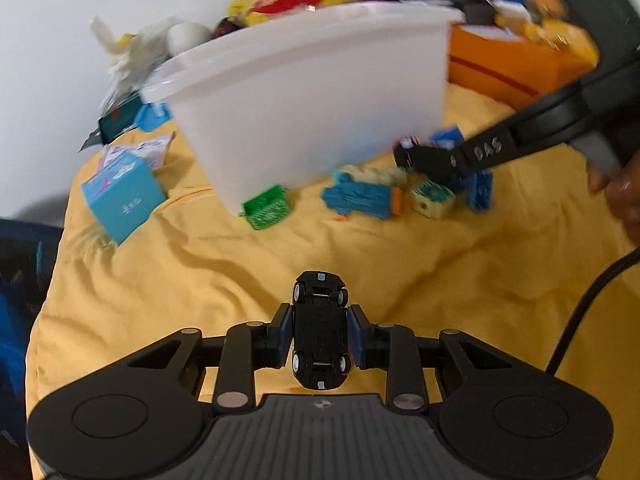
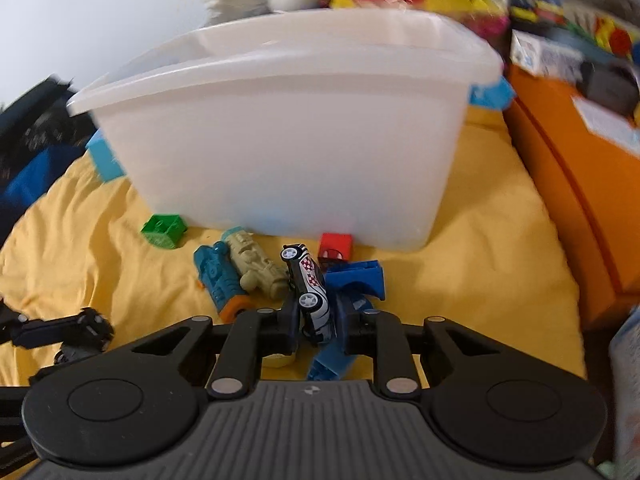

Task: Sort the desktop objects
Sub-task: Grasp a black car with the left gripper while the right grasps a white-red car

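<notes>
My left gripper is shut on a black toy car, held underside up above the yellow cloth. My right gripper is shut on a white toy car with red checks, tilted nose up. A white plastic bin stands ahead of both; it also shows in the right wrist view. In the left wrist view the right gripper reaches in from the right over a pile of toys. In the right wrist view the left gripper's black car sits at lower left.
Loose toys lie by the bin: a green brick, a teal toy train, a beige toy train, a red block, blue bricks. A light-blue box lies left. An orange box stands right.
</notes>
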Motion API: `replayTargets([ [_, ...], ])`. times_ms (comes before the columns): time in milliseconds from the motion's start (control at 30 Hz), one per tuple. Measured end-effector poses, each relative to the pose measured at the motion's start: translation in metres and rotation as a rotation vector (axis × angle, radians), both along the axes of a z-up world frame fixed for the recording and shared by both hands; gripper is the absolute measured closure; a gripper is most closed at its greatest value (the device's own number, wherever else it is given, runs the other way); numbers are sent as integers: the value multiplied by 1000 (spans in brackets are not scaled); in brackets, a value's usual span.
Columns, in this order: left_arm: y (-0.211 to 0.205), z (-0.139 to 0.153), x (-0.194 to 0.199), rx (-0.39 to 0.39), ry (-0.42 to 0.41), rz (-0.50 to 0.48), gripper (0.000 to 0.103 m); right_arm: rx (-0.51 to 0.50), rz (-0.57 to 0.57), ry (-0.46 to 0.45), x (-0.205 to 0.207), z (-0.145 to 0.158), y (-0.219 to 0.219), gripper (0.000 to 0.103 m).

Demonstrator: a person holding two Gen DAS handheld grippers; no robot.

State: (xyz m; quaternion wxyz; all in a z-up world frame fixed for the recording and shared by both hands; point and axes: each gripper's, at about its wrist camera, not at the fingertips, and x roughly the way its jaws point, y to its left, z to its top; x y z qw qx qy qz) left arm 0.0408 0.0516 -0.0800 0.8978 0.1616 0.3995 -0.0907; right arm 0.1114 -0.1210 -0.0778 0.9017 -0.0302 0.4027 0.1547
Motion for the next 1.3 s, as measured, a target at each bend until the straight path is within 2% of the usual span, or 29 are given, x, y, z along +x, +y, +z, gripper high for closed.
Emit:
replayTargets([
  [200,-18,-7,-11,82,-13,-36,70,-162,169,-159,-60,20,-3,83],
  [300,-21,-7,-16,76,-6,-30,69,-240,265,-168,-77,19,0,83],
  [367,-25,-6,-21,61,-5,-29,59,-304,327,-179,-91,14,1,83],
  [533,-39,-1,-39,44,-23,-66,51,-563,432,-289,-110,-5,11,83],
  [667,-50,0,-50,48,-41,-104,49,-762,542,-373,-123,-30,21,83],
  [767,-56,1,-55,29,-28,-136,49,-837,636,-425,-138,-39,25,77],
  [833,-57,0,-57,-3,-1,-143,49,-810,676,-417,-144,-40,26,67],
  [967,-51,8,-61,-52,-2,-127,49,-681,644,-359,-141,-27,22,65],
  [1067,-42,14,-58,-78,-12,-92,49,-484,545,-290,-128,-6,10,57],
  [1200,-29,11,-48,-121,34,-49,49,-182,408,-95,-99,2,-10,55],
  [1300,-22,9,-42,-146,59,-40,49,-89,309,-19,-87,-2,-20,53],
])
